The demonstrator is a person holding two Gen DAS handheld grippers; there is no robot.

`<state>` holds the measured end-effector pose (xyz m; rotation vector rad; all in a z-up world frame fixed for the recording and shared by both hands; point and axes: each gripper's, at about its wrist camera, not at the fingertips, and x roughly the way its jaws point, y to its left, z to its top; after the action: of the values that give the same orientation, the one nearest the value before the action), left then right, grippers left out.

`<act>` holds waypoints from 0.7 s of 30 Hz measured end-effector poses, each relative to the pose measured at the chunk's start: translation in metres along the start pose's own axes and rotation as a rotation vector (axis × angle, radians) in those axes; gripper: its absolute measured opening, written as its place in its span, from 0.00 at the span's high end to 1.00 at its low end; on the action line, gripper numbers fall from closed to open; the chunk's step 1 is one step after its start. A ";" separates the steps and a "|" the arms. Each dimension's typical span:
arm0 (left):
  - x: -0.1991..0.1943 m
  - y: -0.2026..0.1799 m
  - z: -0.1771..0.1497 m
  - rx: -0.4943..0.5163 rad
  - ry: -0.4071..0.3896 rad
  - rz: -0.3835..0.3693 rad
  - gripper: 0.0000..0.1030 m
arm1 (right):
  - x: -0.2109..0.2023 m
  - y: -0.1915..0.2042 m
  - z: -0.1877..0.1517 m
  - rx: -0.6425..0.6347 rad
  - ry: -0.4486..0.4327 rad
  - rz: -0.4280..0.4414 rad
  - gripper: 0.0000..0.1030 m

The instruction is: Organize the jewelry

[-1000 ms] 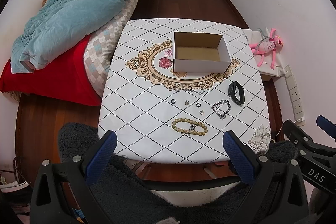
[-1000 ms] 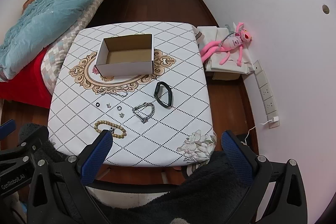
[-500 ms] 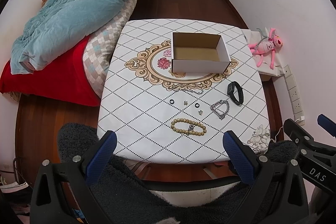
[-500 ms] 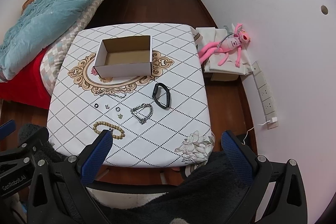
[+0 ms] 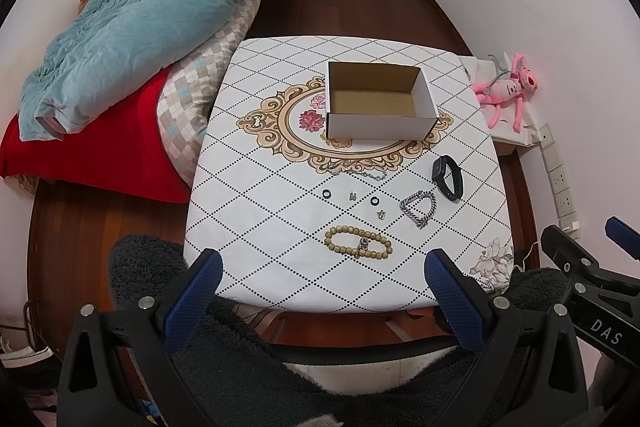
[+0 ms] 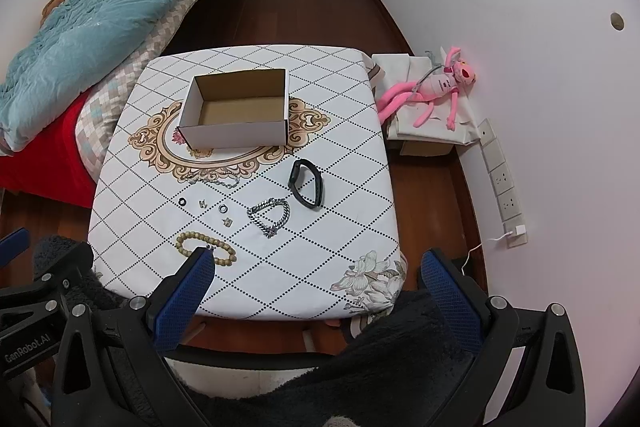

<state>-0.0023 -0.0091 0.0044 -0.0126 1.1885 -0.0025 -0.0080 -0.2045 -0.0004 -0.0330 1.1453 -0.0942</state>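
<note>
An open, empty cardboard box (image 5: 376,107) (image 6: 236,111) stands at the table's middle. In front of it lie a thin silver chain (image 5: 358,173), two black rings (image 5: 327,193) (image 5: 375,201), two small charms (image 5: 352,195), a silver link bracelet (image 5: 418,207) (image 6: 270,215), a black wristband (image 5: 448,178) (image 6: 306,183) and a wooden bead bracelet (image 5: 358,247) (image 6: 206,247). My left gripper (image 5: 324,267) and right gripper (image 6: 316,267) are both open and empty, held high above the table's near edge.
The table (image 5: 256,227) has a white diamond-patterned cloth. A bed with a blue quilt (image 5: 132,11) is to the left. A pink plush toy (image 6: 436,87) lies on a white bag by the right wall. A dark fleece sleeve (image 5: 280,367) is below the grippers.
Both views have shifted slightly; the table sits a little farther away than before. Nothing on the table has moved, and both grippers stay open.
</note>
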 end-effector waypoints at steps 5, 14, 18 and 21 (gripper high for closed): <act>0.000 0.000 0.000 -0.002 0.000 -0.003 0.00 | -0.001 0.000 0.000 -0.003 -0.002 0.000 0.00; 0.000 -0.001 0.000 -0.001 -0.002 -0.004 0.00 | -0.001 -0.001 0.000 -0.001 0.000 0.000 0.00; 0.000 -0.001 0.000 0.001 -0.002 -0.004 0.00 | -0.001 -0.003 0.001 0.000 0.001 0.000 0.00; 0.000 -0.002 0.001 0.001 -0.002 -0.006 0.00 | -0.001 -0.002 0.000 0.000 -0.002 0.000 0.00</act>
<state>-0.0016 -0.0108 0.0052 -0.0152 1.1867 -0.0087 -0.0081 -0.2068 0.0005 -0.0330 1.1436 -0.0938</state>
